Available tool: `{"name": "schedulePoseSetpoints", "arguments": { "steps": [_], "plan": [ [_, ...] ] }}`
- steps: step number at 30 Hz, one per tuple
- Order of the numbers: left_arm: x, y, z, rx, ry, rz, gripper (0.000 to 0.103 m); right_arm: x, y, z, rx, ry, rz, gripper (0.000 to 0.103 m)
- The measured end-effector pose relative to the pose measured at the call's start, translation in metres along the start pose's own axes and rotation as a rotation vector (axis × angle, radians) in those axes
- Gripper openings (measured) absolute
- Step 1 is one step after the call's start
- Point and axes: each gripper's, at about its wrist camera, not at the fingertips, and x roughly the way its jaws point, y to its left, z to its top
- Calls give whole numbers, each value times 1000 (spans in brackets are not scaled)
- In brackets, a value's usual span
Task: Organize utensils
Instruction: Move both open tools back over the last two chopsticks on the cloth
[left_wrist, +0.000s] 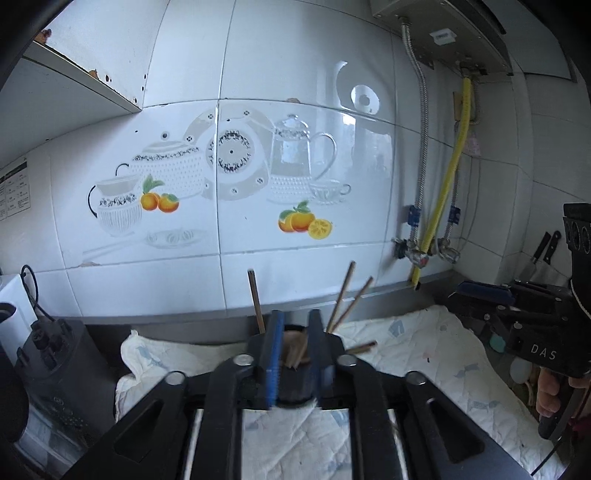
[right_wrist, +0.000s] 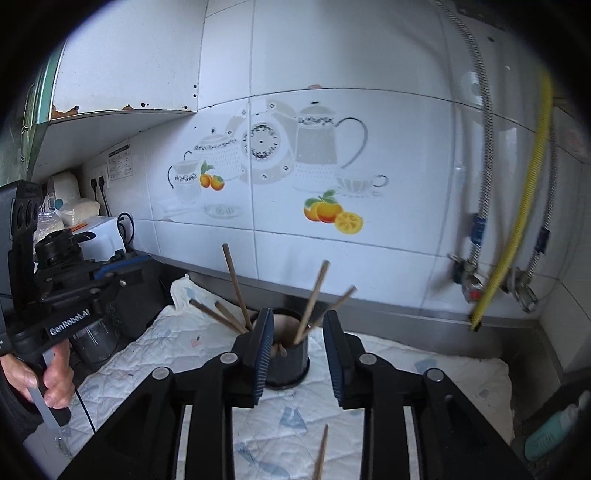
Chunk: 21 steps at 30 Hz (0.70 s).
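Observation:
A dark cup (right_wrist: 291, 363) stands on a white quilted cloth (right_wrist: 406, 373) and holds several brown chopsticks (right_wrist: 236, 284) that lean outwards. My right gripper (right_wrist: 298, 321) is open just in front of the cup, one finger on each side of it, pads not touching. One loose chopstick (right_wrist: 320, 456) lies on the cloth under that gripper. In the left wrist view my left gripper (left_wrist: 295, 325) is open too, close to the cup (left_wrist: 295, 391), with chopstick ends showing in the gap. Another chopstick (left_wrist: 362, 347) lies on the cloth to the right.
Tiled wall runs behind the counter. A dark appliance (left_wrist: 59, 369) and white box (left_wrist: 14, 314) stand at left. Pipes and a yellow hose (left_wrist: 450, 184) hang at right, knives (left_wrist: 546, 247) beyond. A teal bottle (right_wrist: 554, 432) lies at the far right. A hand (right_wrist: 48, 376) holds the left gripper's handle.

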Motion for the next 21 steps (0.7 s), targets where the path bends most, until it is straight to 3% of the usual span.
{"name": "schedulePoseSetpoints", "arguments": {
  "steps": [1, 9, 21],
  "plan": [
    [-5, -4, -6, 3, 1, -3, 37, -7, -3, -7, 5, 0, -16, 32],
    [-21, -49, -67, 35, 89, -36, 38, -41, -27, -75, 73, 44, -115, 35],
    [0, -126, -163, 27, 261, -144, 38, -58, -54, -178, 166, 199, -228, 35]
  ]
}}
